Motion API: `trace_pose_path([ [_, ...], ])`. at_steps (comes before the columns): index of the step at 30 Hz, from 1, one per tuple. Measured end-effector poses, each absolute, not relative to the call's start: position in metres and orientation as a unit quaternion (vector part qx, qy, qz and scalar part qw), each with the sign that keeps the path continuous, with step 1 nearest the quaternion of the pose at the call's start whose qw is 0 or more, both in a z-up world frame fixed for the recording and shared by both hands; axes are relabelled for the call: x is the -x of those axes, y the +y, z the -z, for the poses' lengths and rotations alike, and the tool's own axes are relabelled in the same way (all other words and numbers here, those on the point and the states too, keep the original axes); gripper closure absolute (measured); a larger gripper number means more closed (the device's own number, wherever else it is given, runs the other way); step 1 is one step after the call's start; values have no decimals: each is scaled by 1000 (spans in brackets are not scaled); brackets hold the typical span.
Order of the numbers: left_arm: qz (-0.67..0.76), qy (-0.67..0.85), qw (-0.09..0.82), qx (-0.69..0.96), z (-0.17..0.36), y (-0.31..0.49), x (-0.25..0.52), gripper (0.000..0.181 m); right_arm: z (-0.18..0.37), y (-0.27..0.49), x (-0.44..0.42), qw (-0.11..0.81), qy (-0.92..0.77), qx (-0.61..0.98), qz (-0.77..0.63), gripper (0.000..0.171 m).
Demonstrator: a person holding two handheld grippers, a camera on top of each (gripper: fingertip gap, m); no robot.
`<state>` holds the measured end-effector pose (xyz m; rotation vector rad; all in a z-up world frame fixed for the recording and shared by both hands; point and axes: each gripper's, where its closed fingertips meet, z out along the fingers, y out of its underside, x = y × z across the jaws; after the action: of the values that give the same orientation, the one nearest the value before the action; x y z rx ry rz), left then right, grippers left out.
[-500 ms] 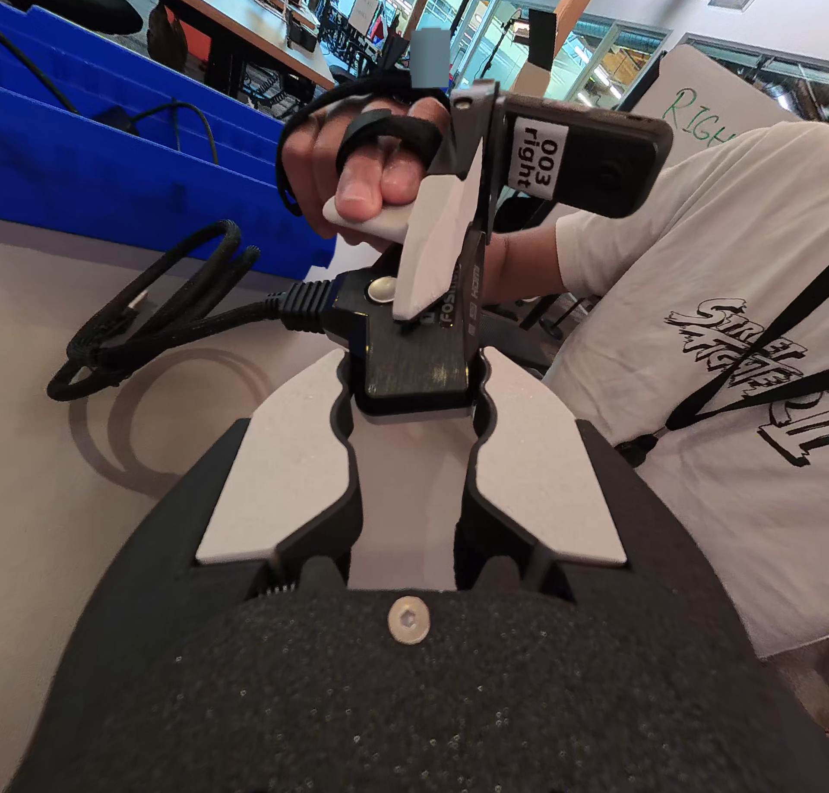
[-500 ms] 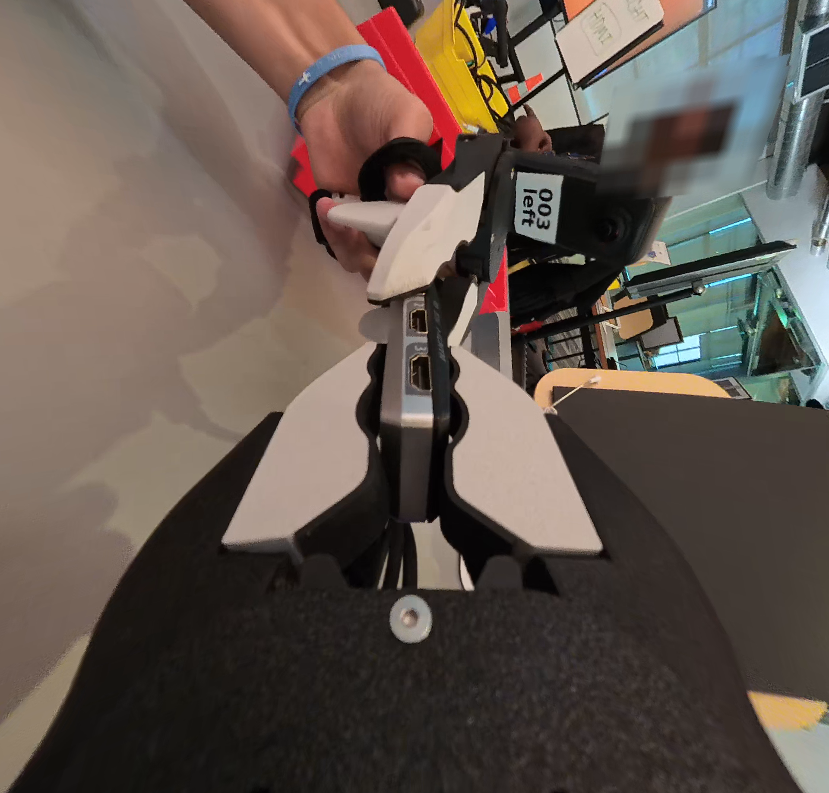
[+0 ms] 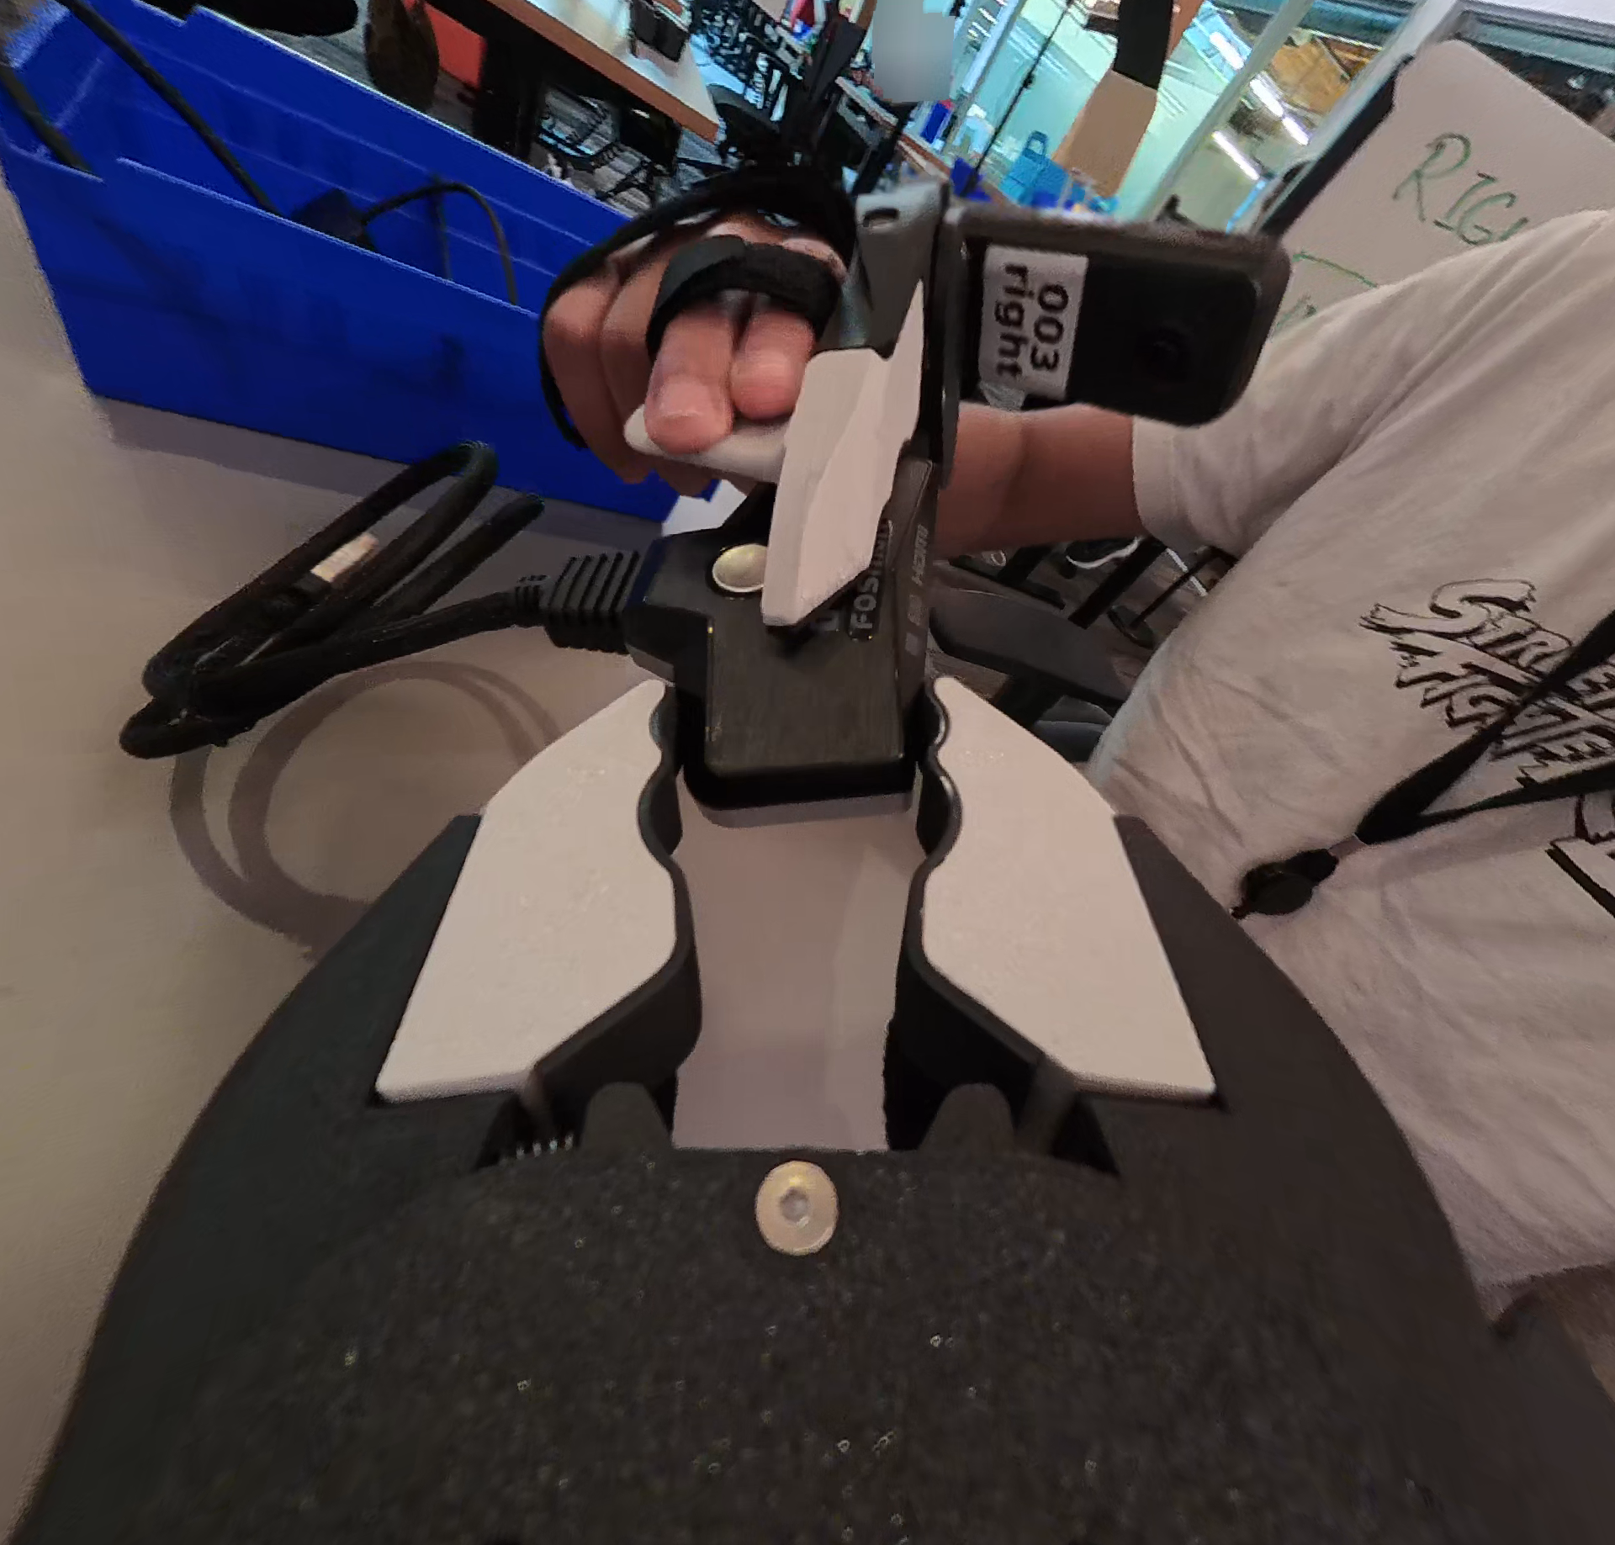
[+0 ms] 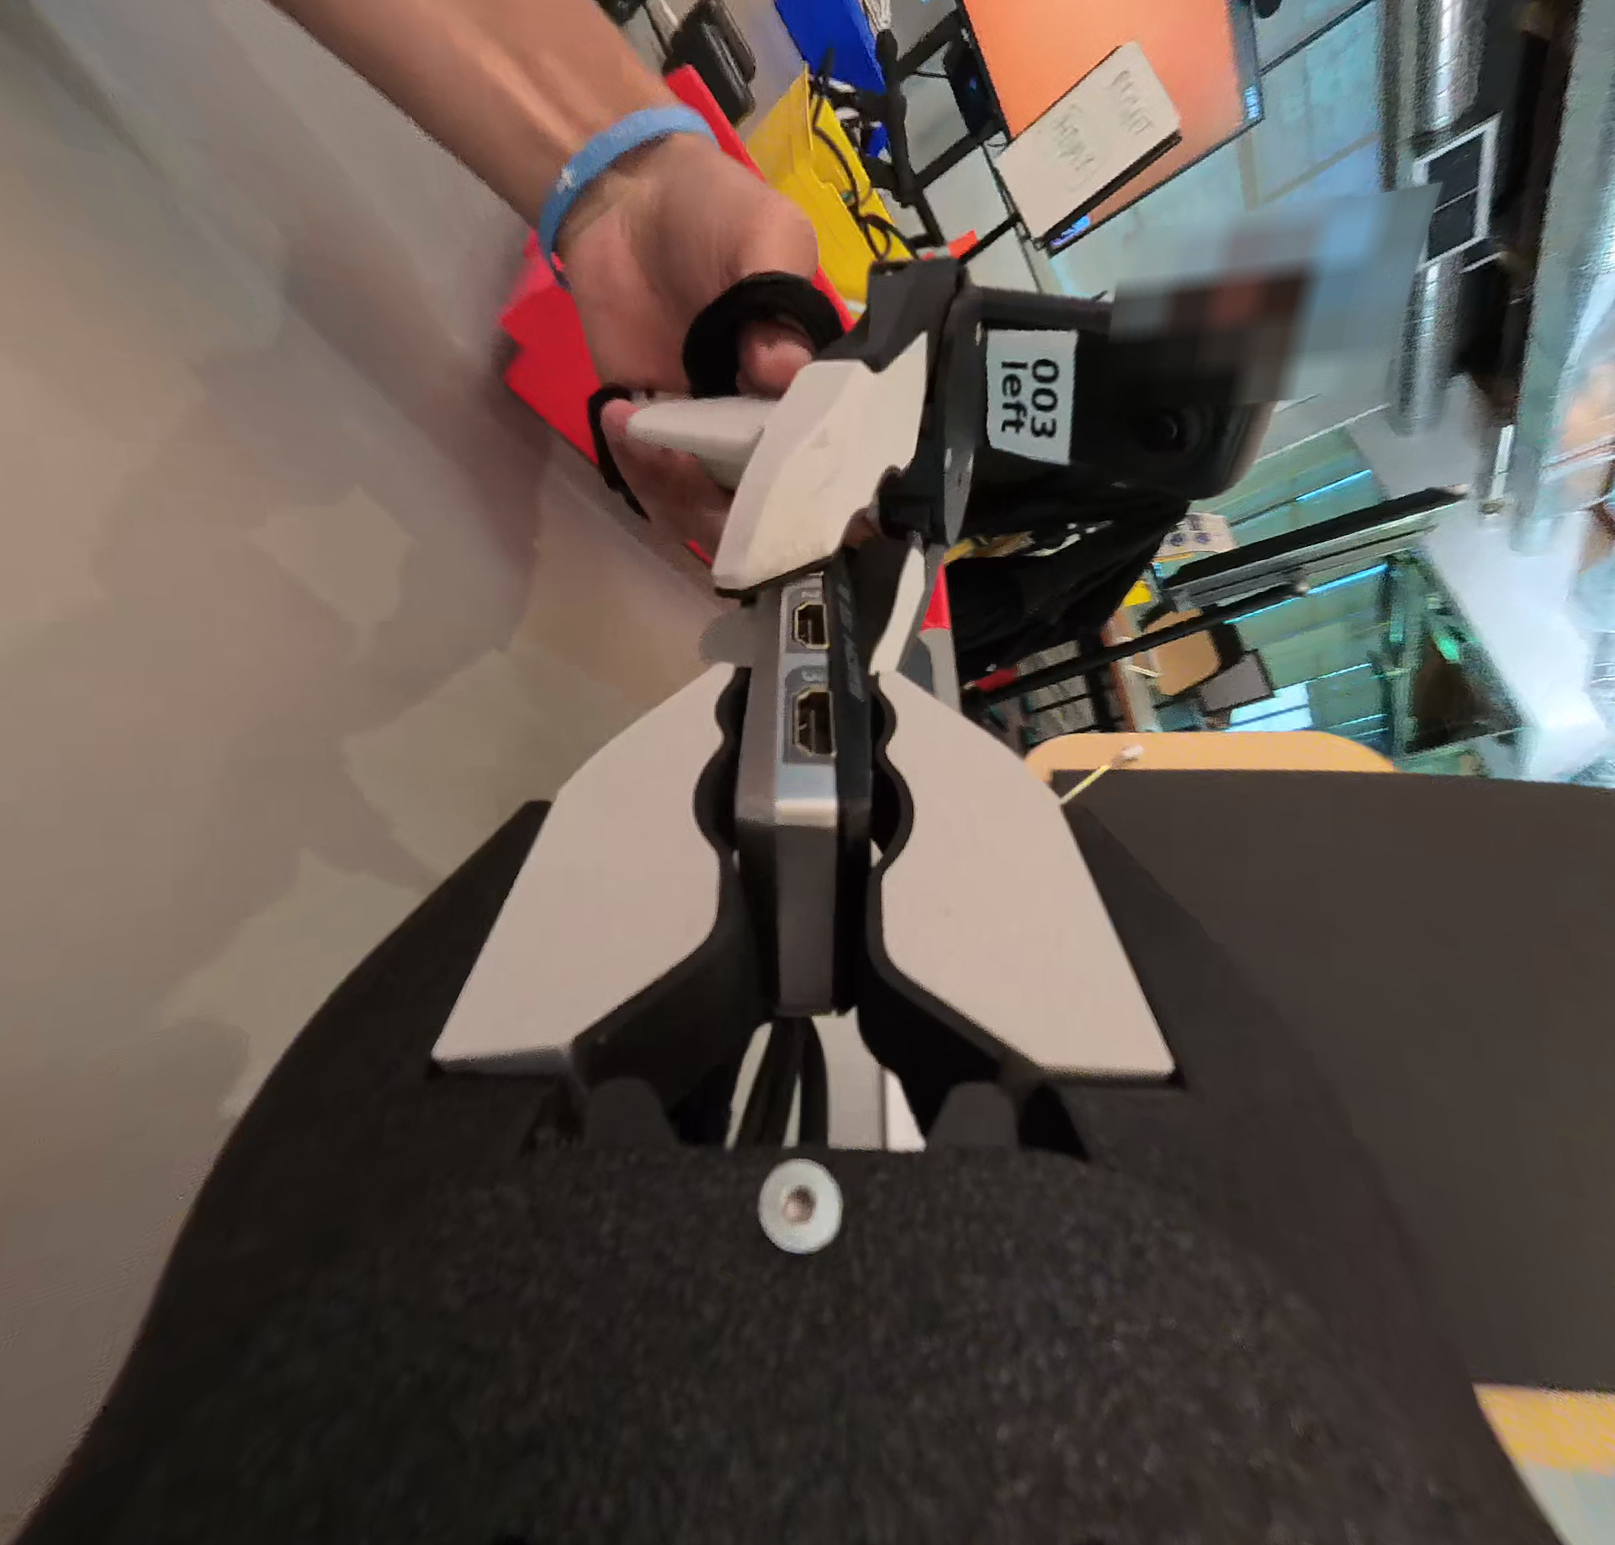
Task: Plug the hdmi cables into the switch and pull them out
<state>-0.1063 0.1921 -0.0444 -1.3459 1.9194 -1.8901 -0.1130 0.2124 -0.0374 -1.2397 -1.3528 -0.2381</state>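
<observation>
Left wrist view: the left claw (image 3: pixel 800 769) is clamped on the near end of the black HDMI switch (image 3: pixel 800 708), its two white fingers (image 3: pixel 568 900) pressed against the switch's sides. The switch is held above the pale tabletop (image 3: pixel 131 848), and a braided black cable (image 3: pixel 454 620) leaves its left side through a ribbed strain relief and runs to a loose coil lying on the tabletop. The right claw (image 3: pixel 813 616) comes in from above and grips the switch's upper part beside a round silver button (image 3: pixel 738 565); a hand (image 3: pixel 682 367) squeezes its handle. A blue bin (image 3: pixel 262 306) stands beyond the coil, and a person's white printed shirt (image 3: pixel 1398 629) fills the right side. Right wrist view: the right claw (image 4: pixel 808 717) is closed on the switch (image 4: pixel 791 821) seen edge-on, with two open HDMI ports (image 4: pixel 813 673) facing the camera. The left claw (image 4: pixel 813 581) holds the far end, driven by a hand (image 4: pixel 690 306) wearing a blue wristband (image 4: pixel 612 166).
</observation>
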Motion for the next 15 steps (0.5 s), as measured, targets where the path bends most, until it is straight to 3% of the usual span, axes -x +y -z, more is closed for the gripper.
trace_pose_path([
  [4,594,601,176,506,34,213,110,128,24,223,96,606,-573,530,155,147],
  [10,538,563,292,555,63,168,184,150,1,239,71,602,-547,521,257,147],
  [15,490,510,345,618,125,120,220,111,9,247,76,590,-558,508,289,147],
])
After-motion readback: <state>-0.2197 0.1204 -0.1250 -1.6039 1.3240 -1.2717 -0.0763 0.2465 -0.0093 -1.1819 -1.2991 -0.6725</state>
